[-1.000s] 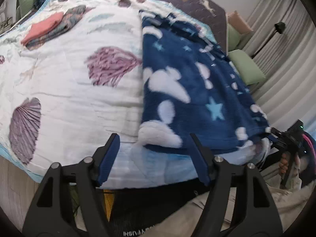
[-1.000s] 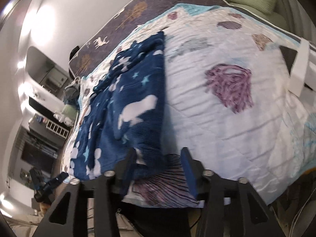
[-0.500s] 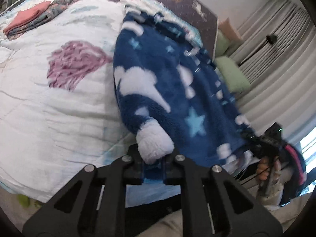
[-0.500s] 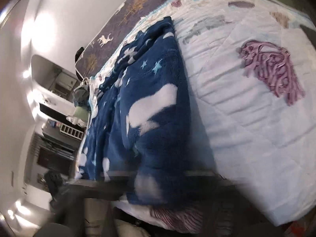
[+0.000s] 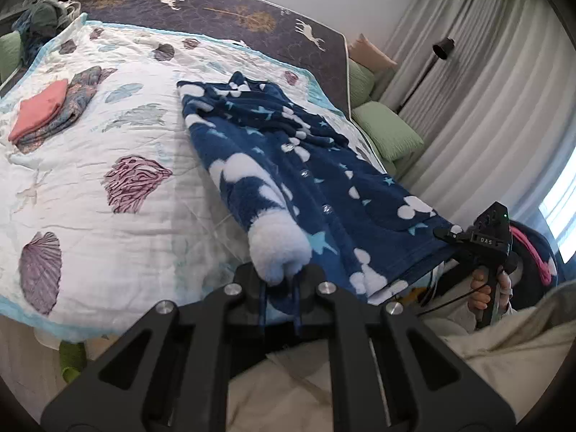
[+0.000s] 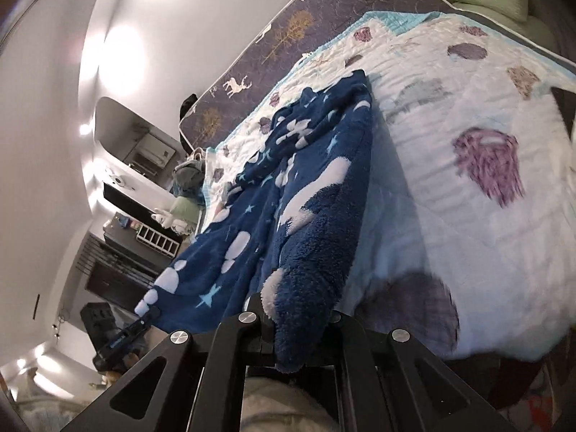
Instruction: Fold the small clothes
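Observation:
A dark blue fleece garment (image 5: 295,165) with white clouds, stars and a row of snaps lies lengthwise on the bed, its near hem lifted off the quilt. My left gripper (image 5: 280,284) is shut on the hem corner with the fluffy white patch. In the left wrist view my right gripper (image 5: 445,233), held in a hand, pinches the other hem corner at the right. From the right wrist view the same garment (image 6: 309,216) runs away from my right gripper (image 6: 298,325), whose fingers are buried in fleece. My left gripper (image 6: 147,316) grips the far corner at lower left.
The bed carries a white shell-print quilt (image 5: 108,216). A folded stack, coral cloth on patterned cloth (image 5: 46,109), lies at its far left. Green cushions (image 5: 387,131), a floor lamp (image 5: 442,48) and curtains stand to the right. Shelves and furniture (image 6: 144,237) line the wall left of the bed.
Both grippers, open at the bed's near edge a second ago, have shut on the garment's two hem corners and risen, lifting the near hem off the quilt.

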### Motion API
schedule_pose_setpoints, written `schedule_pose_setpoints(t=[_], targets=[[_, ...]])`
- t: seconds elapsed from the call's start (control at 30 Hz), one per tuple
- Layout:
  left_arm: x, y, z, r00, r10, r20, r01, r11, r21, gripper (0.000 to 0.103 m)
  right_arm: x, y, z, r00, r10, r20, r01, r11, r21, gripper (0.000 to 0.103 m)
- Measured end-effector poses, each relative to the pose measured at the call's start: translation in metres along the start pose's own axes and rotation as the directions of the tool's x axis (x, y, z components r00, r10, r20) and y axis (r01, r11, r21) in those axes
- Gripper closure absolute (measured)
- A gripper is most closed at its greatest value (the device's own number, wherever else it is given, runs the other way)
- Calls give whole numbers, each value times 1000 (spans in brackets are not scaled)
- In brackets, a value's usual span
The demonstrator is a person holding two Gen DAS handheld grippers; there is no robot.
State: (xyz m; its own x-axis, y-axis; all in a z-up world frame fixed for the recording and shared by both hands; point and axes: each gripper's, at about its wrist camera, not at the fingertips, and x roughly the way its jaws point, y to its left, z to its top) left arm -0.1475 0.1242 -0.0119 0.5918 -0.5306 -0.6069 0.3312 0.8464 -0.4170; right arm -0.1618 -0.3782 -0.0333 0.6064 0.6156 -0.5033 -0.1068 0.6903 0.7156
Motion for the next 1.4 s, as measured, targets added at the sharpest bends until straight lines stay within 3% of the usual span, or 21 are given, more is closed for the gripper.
schedule_pose_setpoints(t=[0.17, 0.33, 0.9, 1.4], targets=[[-19, -15, 14, 1000, 5, 25, -7, 998, 65, 90, -19, 15, -18, 1000, -12, -5, 11, 1000, -29, 97], [-4, -4, 39, 997, 54, 49, -58, 995, 75, 90, -23, 22, 3, 1000, -10, 24, 11, 998, -63, 97], [44, 23, 149, 982, 97, 165, -116, 987, 114, 90, 11, 48, 127, 990, 21, 137, -6, 994, -113, 96], [149, 69, 256, 972, 137, 189, -148, 988, 41, 90, 97, 32, 239, 982, -34, 188, 50, 996, -80, 96]])
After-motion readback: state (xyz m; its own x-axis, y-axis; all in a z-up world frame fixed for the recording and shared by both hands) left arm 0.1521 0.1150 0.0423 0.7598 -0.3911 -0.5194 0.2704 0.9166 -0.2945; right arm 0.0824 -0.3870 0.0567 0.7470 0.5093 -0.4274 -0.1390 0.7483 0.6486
